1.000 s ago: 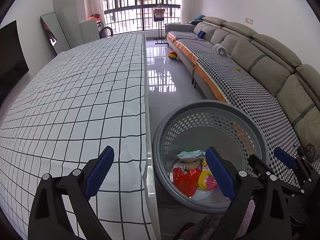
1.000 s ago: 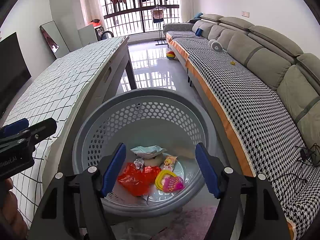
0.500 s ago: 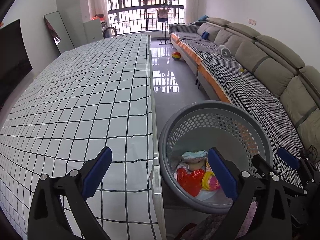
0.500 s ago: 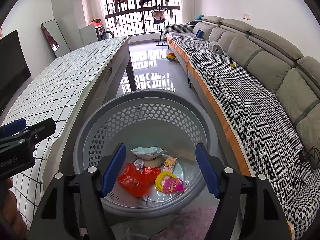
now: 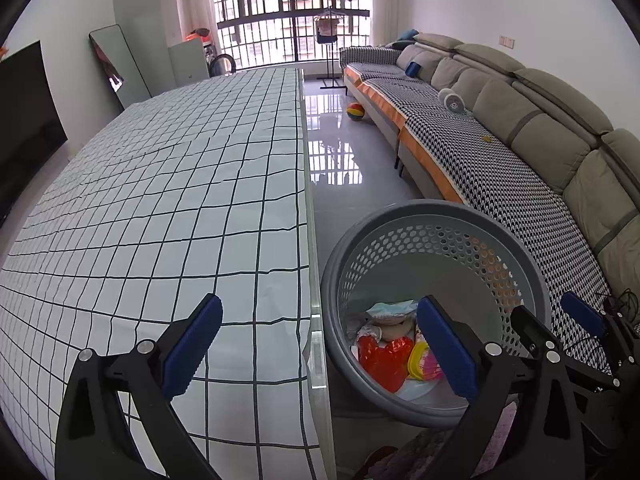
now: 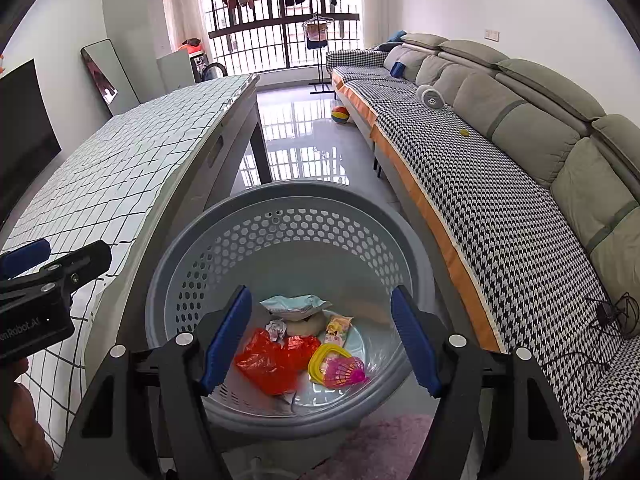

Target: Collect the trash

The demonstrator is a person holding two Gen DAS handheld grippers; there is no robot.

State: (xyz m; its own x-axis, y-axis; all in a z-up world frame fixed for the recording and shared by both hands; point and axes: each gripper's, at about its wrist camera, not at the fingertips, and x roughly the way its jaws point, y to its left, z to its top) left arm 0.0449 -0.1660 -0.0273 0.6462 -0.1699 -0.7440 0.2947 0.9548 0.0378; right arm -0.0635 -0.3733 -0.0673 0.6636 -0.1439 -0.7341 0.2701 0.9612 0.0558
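Note:
A grey perforated basket point(image 6: 280, 204) stands on the floor beside the table; it also shows in the left wrist view point(image 5: 436, 210). Inside lie a red plastic bag point(image 6: 272, 362), a crumpled paper ball point(image 6: 276, 327), a pale blue wrapper point(image 6: 296, 304), a small snack packet point(image 6: 338, 325) and a yellow-pink shuttlecock toy point(image 6: 340, 368). My right gripper point(image 6: 320, 336) is open and empty above the basket. My left gripper point(image 5: 320, 346) is open and empty, straddling the table's right edge and the basket; it also shows in the right wrist view point(image 6: 44, 276).
A long table with a white grid cloth point(image 5: 180, 200) fills the left. A grey sofa with a houndstooth cover point(image 6: 500, 200) runs along the right. A colourful ball point(image 6: 340, 114) lies on the glossy floor. A pink rug point(image 6: 384, 440) lies below the basket.
My left gripper has drifted slightly up and left over the table edge. My right gripper has barely moved. Both stay open and the basket's contents are unchanged.

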